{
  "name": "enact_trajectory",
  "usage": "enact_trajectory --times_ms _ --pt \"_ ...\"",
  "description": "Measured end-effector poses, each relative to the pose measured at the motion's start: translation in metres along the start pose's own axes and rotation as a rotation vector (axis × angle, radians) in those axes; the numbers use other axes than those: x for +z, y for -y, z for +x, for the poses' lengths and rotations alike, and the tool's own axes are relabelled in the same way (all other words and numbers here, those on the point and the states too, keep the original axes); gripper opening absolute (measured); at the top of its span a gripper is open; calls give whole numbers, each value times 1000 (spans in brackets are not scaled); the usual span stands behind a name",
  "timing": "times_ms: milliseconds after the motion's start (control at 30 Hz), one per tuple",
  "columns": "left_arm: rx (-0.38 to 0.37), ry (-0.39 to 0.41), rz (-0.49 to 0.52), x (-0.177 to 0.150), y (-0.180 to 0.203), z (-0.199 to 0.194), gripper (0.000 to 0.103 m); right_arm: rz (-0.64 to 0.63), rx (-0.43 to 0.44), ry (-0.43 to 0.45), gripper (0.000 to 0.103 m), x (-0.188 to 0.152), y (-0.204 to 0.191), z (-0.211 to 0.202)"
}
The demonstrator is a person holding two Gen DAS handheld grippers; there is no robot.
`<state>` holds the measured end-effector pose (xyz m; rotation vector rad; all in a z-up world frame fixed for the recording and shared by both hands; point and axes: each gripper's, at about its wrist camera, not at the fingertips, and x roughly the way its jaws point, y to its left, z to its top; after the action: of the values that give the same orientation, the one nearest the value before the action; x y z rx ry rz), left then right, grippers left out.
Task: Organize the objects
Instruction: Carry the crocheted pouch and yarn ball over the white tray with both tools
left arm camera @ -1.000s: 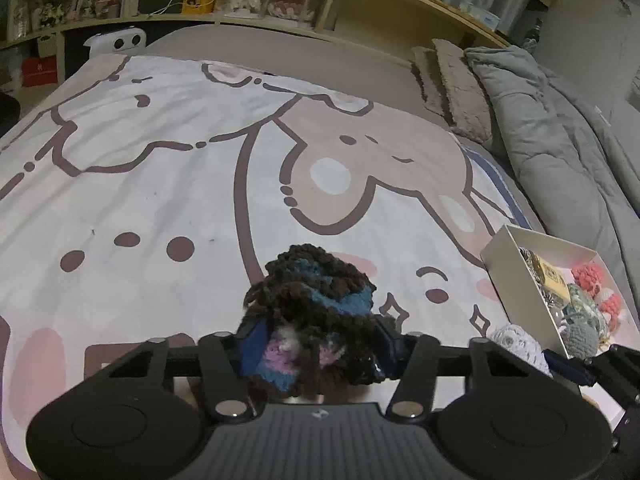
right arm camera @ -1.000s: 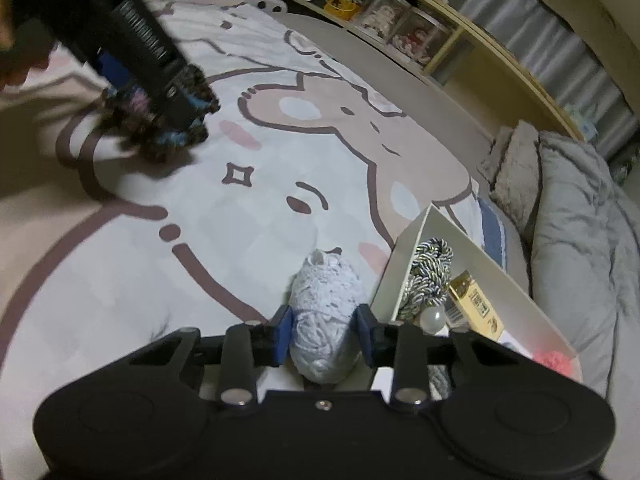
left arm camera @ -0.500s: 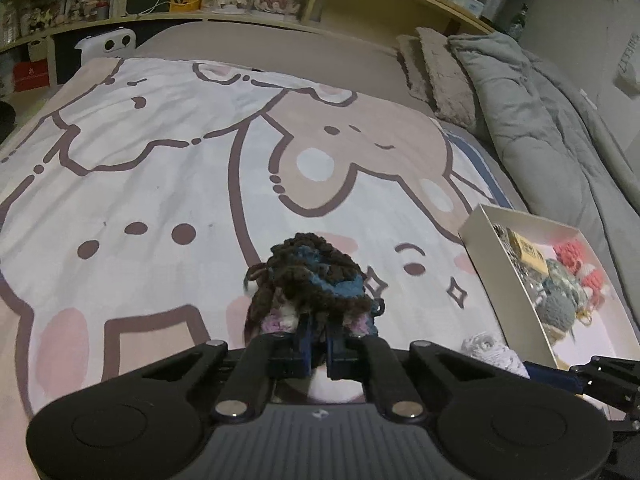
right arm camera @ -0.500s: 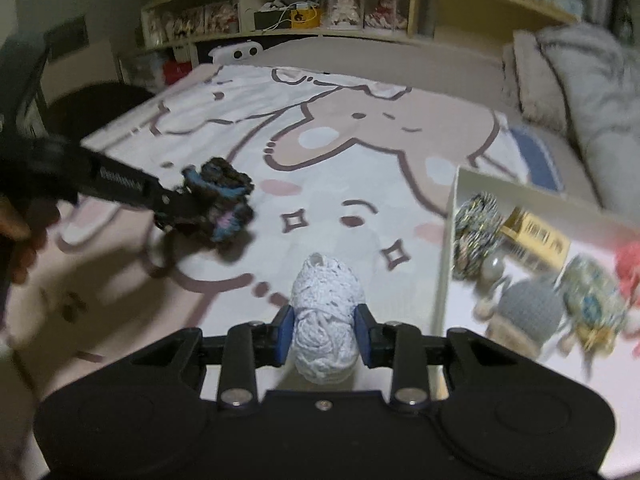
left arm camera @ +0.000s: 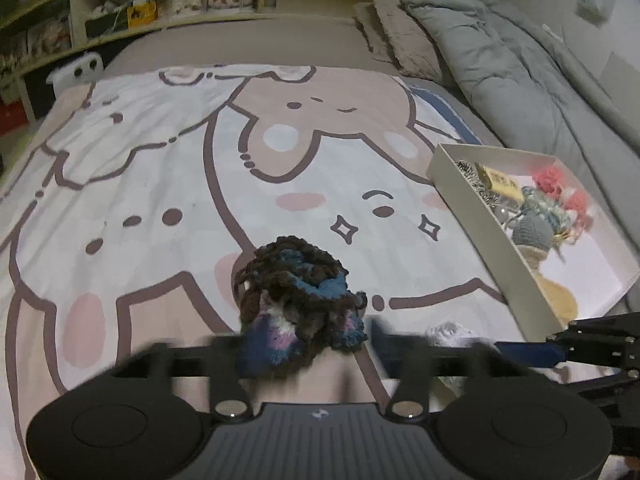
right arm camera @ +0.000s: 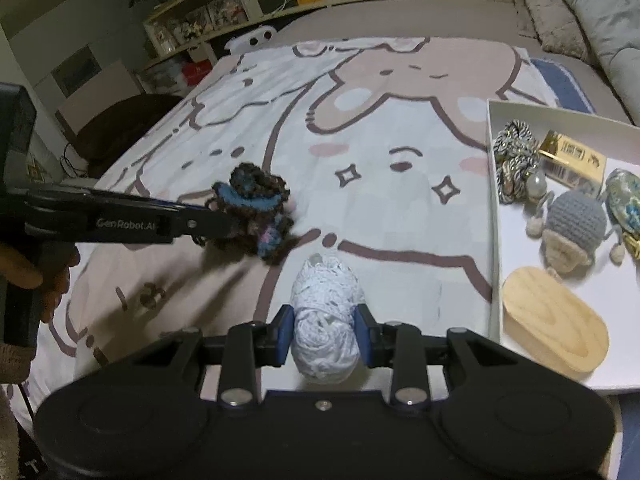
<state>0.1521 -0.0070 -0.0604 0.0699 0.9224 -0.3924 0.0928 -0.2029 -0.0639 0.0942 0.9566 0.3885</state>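
Between my left gripper's (left arm camera: 304,344) fingers sits the dark crocheted scrunchie (left arm camera: 298,300), brown yarn with blue, pink and white patches. Its jaws have just been opening, and the fingers are motion-blurred. In the left wrist view the left finger meets the scrunchie's edge while the right finger stands clear of it, so I read no squeeze on it. From the right wrist view the same scrunchie (right arm camera: 252,210) hangs at the tips of that gripper (right arm camera: 224,222) above the blanket, casting a shadow beneath, so it looks caught on the fingers rather than lying down.

My right gripper (right arm camera: 324,334) is clamped narrow on a white lace bundle (right arm camera: 324,320), both blue pads pressed into its sides, the bundle sticking out forward and upright over the blanket.

Just right of the bundle is the white box (right arm camera: 494,208), open-topped, lying on the bed. Inside I see a striped cord bundle (right arm camera: 514,160), a gold packet (right arm camera: 570,160), a grey knitted doll (right arm camera: 572,232), a blue-green yarn piece (right arm camera: 624,200) and a wooden oval block (right arm camera: 554,320). The left wrist view also shows pink-red yarn pieces (left arm camera: 560,188) at the box's far side.

Everything rests on a cartoon rabbit blanket (left arm camera: 160,184), with a grey duvet (left arm camera: 520,68) heaped beyond the box and shelves (left arm camera: 160,4) along the far wall. A hand (right arm camera: 24,276) grips the left tool's handle.
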Motion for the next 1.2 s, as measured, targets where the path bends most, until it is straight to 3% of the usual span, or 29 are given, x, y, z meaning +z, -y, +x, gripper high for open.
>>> enact_trajectory --times_ms 133,367,467,600,733,933,1200 --pt "39 5 12 1 3 14 81 -4 -6 -21 34 -2 1 8" --pt "66 18 -63 4 -10 37 81 -23 -8 -53 36 -4 0 15" --pt "36 31 -94 6 -14 43 75 -33 -7 -62 38 -5 0 18" --pt "6 10 -123 4 -16 52 57 -40 -8 -69 39 -5 -1 20" --pt "-5 15 -136 4 -17 51 49 -39 -3 -68 38 -5 1 19" --pt "-20 45 -139 8 -14 35 46 -20 -5 -14 35 0 5 8" --pt "-72 131 -133 17 0 -2 46 41 -36 127 34 16 22 -25"
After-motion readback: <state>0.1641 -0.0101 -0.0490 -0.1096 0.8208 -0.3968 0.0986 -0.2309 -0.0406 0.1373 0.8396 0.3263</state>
